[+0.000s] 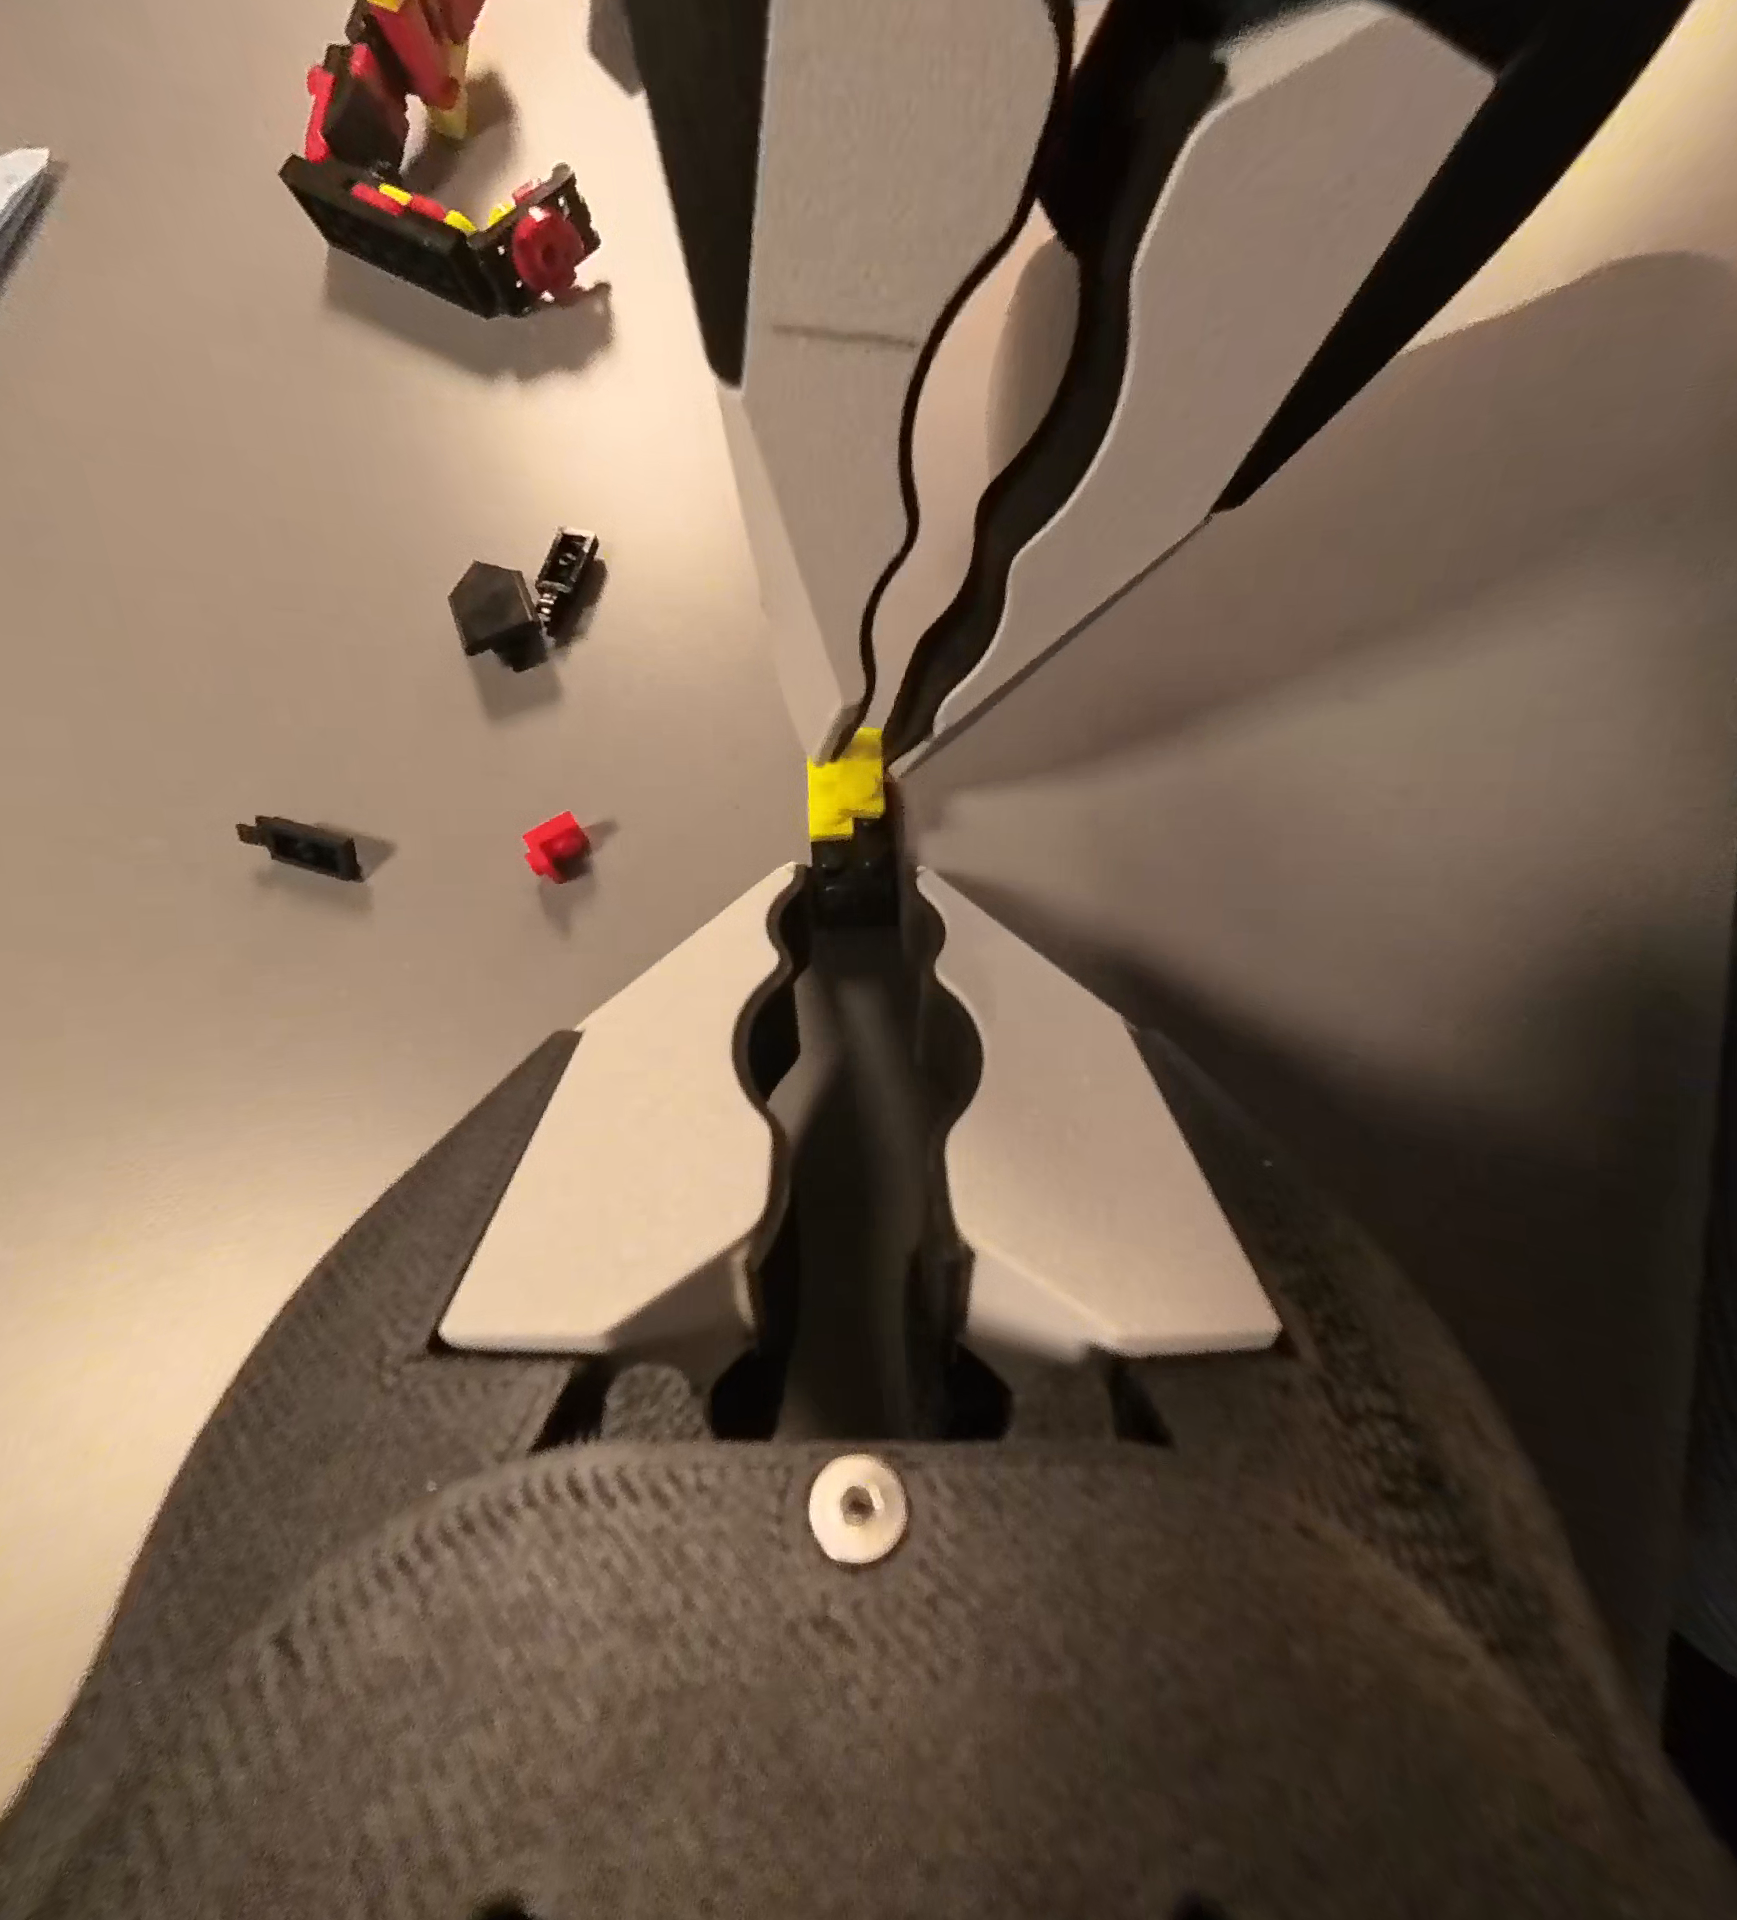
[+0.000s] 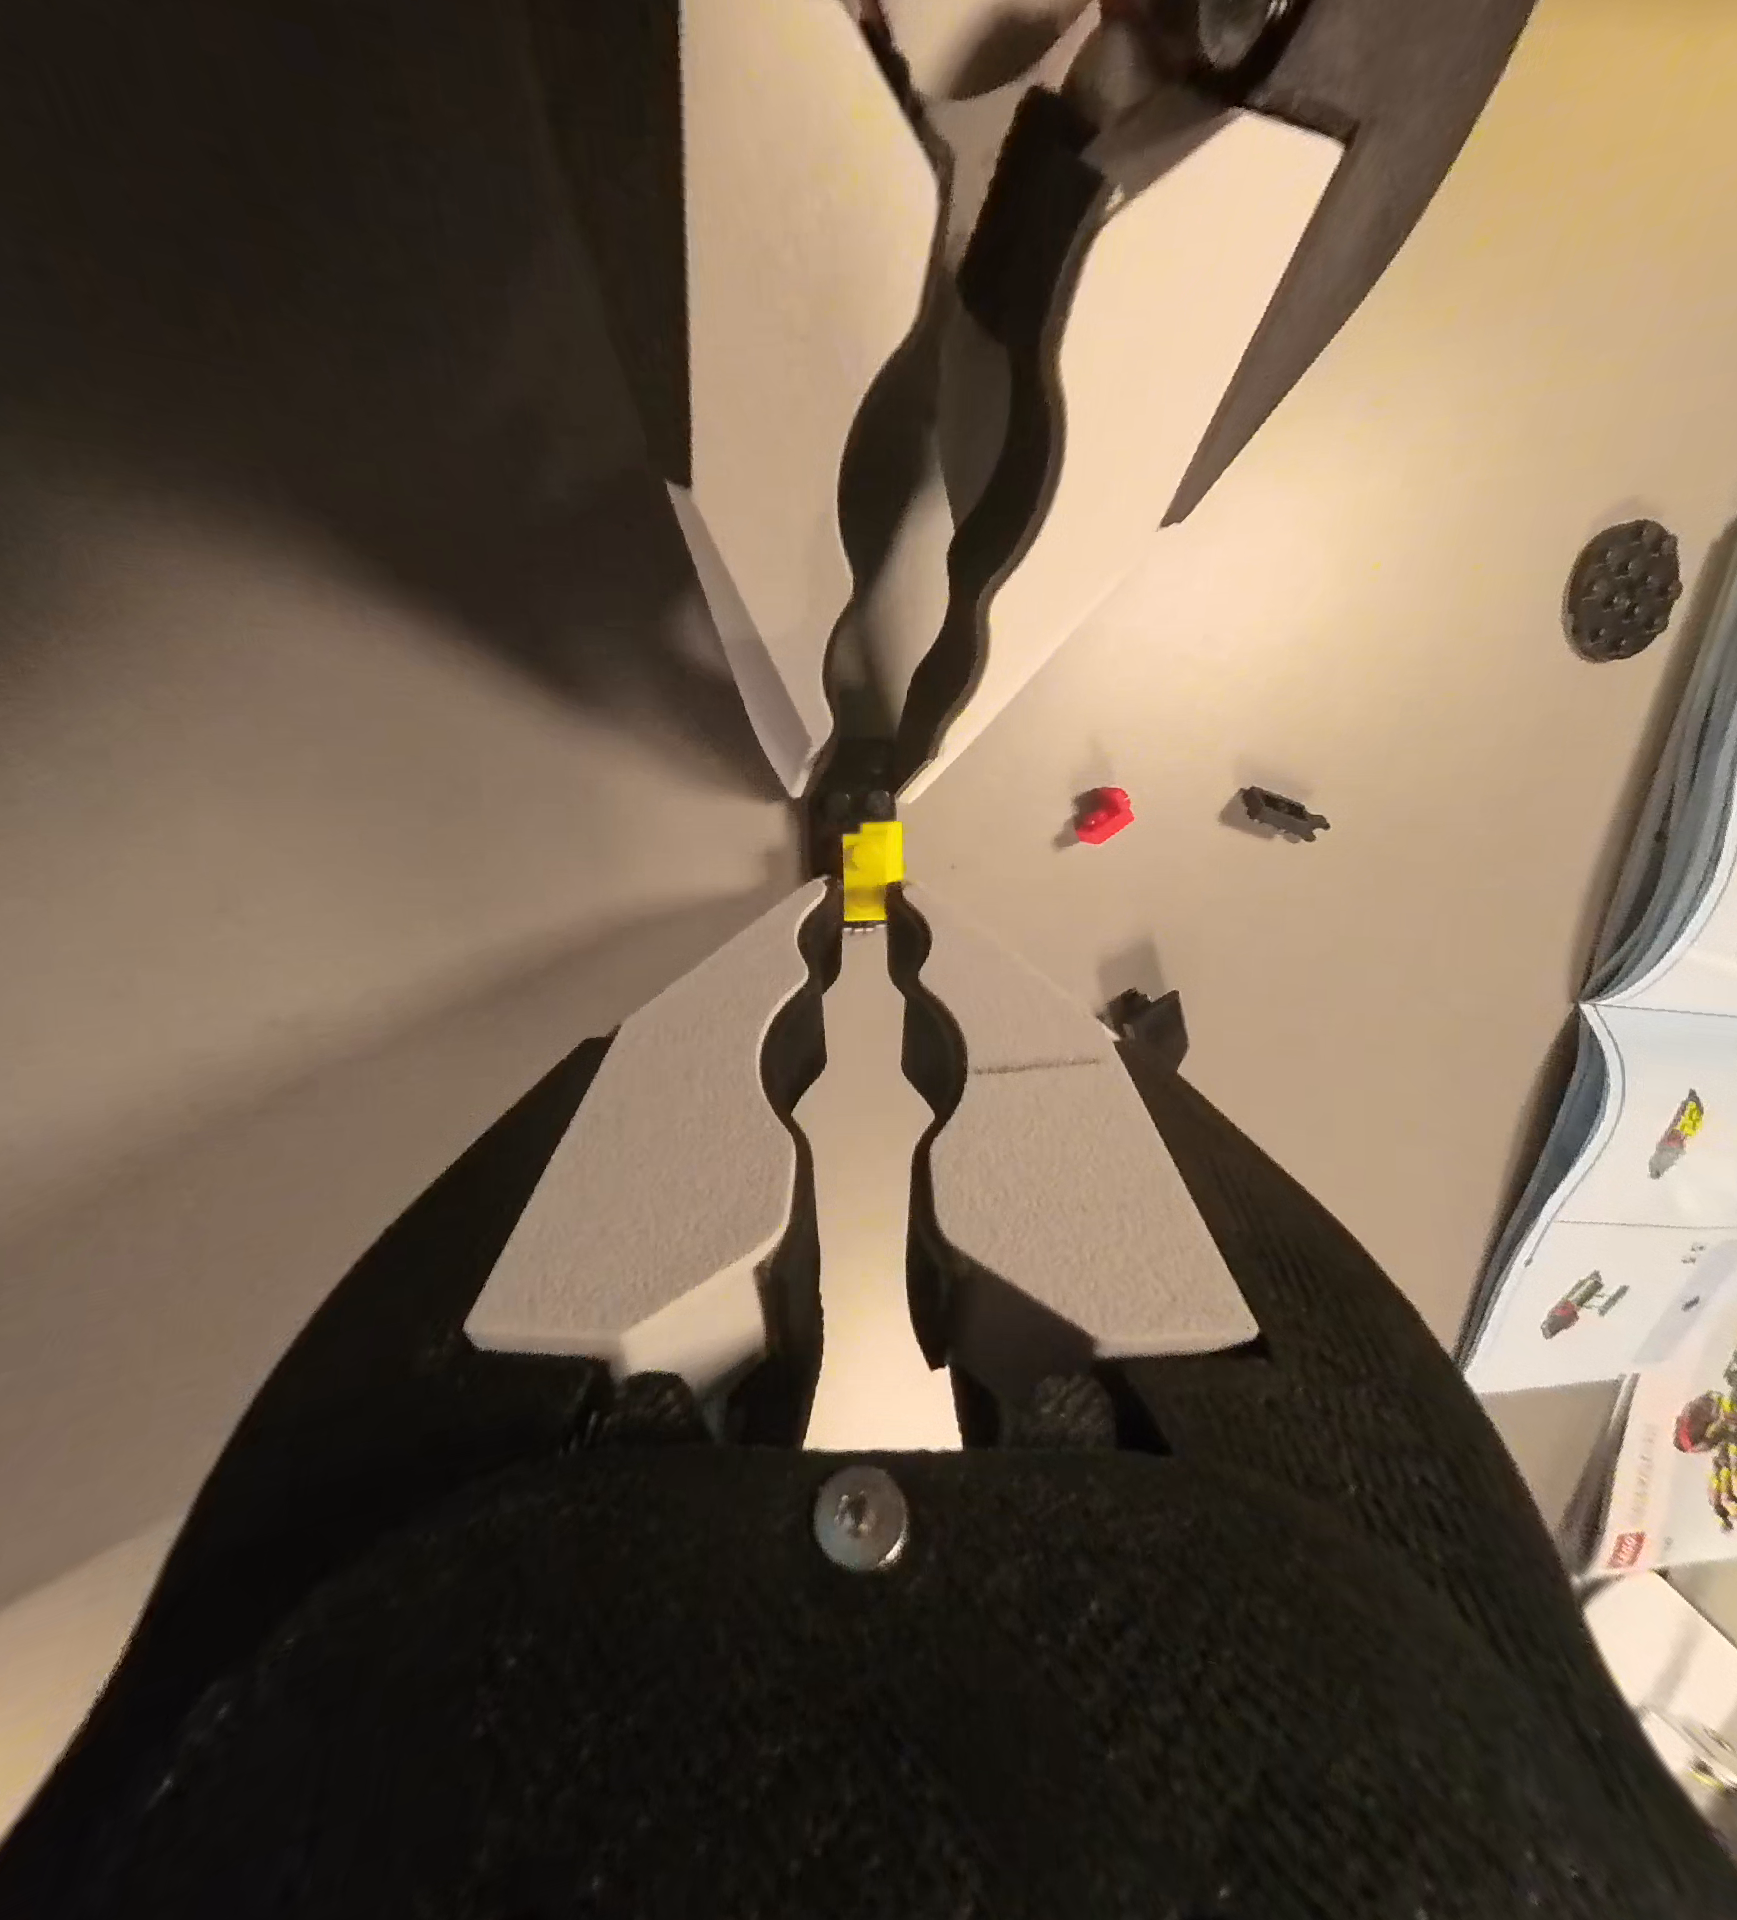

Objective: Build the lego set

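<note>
A plain beige table (image 1: 168,1039) under warm light carries everything; a dark ribbed fabric edge shows at the far right of the left wrist view, and little else of the room can be made out. The two grippers meet tip to tip above the table. The left gripper (image 1: 856,883) is clenched on a black piece (image 1: 851,883), and the right gripper (image 2: 866,914) is clenched on a yellow piece (image 2: 870,873); the yellow piece touches the black one, both sitting right between the opposing fingertips. In the left wrist view, four loose parts lie to the left of the tools: one small red brick (image 1: 552,844), one flat black plate (image 1: 308,847), and two black bits (image 1: 526,597) just beside each other. Farther back rests one partly built red, black and yellow model (image 1: 433,197). The right wrist view adds one black round studded plate (image 2: 1622,603) next to one open instruction booklet (image 2: 1726,1039) at the right edge, well apart from the grippers.
</note>
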`<act>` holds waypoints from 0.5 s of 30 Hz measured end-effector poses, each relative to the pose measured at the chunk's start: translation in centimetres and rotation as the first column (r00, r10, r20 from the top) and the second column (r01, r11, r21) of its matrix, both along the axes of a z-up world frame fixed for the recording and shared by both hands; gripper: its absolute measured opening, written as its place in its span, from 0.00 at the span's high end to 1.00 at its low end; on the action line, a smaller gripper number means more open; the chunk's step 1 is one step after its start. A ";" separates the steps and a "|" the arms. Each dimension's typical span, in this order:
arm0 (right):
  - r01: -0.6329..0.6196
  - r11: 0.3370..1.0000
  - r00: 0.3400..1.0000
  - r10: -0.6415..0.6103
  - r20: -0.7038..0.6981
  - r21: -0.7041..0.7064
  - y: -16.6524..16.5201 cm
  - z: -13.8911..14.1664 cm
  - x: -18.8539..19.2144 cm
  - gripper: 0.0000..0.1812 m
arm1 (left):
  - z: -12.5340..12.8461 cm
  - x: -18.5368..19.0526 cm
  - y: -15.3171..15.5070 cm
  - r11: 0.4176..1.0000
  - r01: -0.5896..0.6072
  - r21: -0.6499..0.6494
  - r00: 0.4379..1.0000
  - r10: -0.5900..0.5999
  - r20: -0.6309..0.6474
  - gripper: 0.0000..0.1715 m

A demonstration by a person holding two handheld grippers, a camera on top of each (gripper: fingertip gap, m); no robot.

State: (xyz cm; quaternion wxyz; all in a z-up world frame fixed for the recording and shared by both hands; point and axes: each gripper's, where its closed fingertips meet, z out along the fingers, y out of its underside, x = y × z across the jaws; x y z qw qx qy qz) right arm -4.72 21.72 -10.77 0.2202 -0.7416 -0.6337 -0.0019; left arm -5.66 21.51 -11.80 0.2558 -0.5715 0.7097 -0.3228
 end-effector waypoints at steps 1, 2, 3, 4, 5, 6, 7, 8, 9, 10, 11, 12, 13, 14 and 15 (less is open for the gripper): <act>-0.004 1.000 1.000 0.004 0.010 0.002 0.0 -0.1 0.1 0.97 | 0.0 0.0 0.0 1.000 -0.002 -0.002 1.000 0.002 0.000 0.91; -0.009 1.000 1.000 0.009 0.021 0.005 0.0 -0.2 0.1 0.97 | 0.0 0.0 0.0 1.000 -0.004 -0.004 1.000 0.004 -0.001 0.91; -0.012 1.000 1.000 0.012 0.026 0.009 0.0 -0.2 0.1 0.97 | 0.0 0.0 0.0 1.000 -0.007 -0.005 1.000 0.007 -0.002 0.91; -0.013 1.000 1.000 0.013 0.024 0.012 0.0 -0.2 0.1 0.97 | 0.0 0.0 0.0 1.000 -0.009 -0.005 1.000 0.009 -0.004 0.91; -0.011 1.000 1.000 0.011 0.021 0.012 0.0 -0.2 0.0 0.97 | 0.0 0.0 0.0 1.000 -0.011 -0.006 1.000 0.011 -0.006 0.91; -0.010 1.000 1.000 0.009 0.019 0.012 0.0 -0.2 0.0 0.97 | 0.0 0.0 0.0 1.000 -0.017 -0.011 1.000 0.016 -0.010 0.91; -0.009 1.000 1.000 0.009 0.018 0.014 0.0 -0.2 0.0 0.97 | 0.0 0.0 0.0 1.000 -0.024 -0.017 1.000 0.024 -0.015 0.91; -0.008 1.000 1.000 0.008 0.018 0.017 0.0 -0.2 0.1 0.97 | 0.0 0.0 0.0 0.999 -0.031 -0.023 0.999 0.031 -0.018 0.91; -0.007 1.000 1.000 0.006 0.017 0.019 0.0 -0.2 0.1 0.97 | 0.0 0.1 0.0 0.999 -0.038 -0.029 0.999 0.037 -0.019 0.91; -0.005 1.000 1.000 0.004 0.015 0.021 0.0 -0.2 0.1 0.97 | 0.1 0.1 0.0 0.998 -0.044 -0.035 0.999 0.043 -0.019 0.91; -0.004 1.000 1.000 0.003 0.013 0.023 0.0 -0.2 0.1 0.96 | 0.1 0.1 0.0 0.998 -0.050 -0.041 0.999 0.049 -0.019 0.91; -0.002 1.000 1.000 0.001 0.010 0.028 0.1 -0.2 0.1 0.95 | 0.1 0.1 0.0 0.998 -0.053 -0.044 0.998 0.052 -0.020 0.91; 0.000 0.999 1.000 0.000 0.008 0.032 0.1 -0.2 0.2 0.95 | 0.1 0.1 0.0 0.998 -0.054 -0.044 0.998 0.053 -0.020 0.91; 0.002 0.999 1.000 -0.002 0.007 0.034 0.1 -0.2 0.2 0.95 | 0.1 0.1 0.0 0.997 -0.055 -0.045 0.998 0.054 -0.020 0.91; 0.004 0.999 1.000 -0.004 0.006 0.037 0.2 -0.2 0.2 0.94 | 0.1 0.1 0.0 0.997 -0.057 -0.046 0.998 0.056 -0.020 0.91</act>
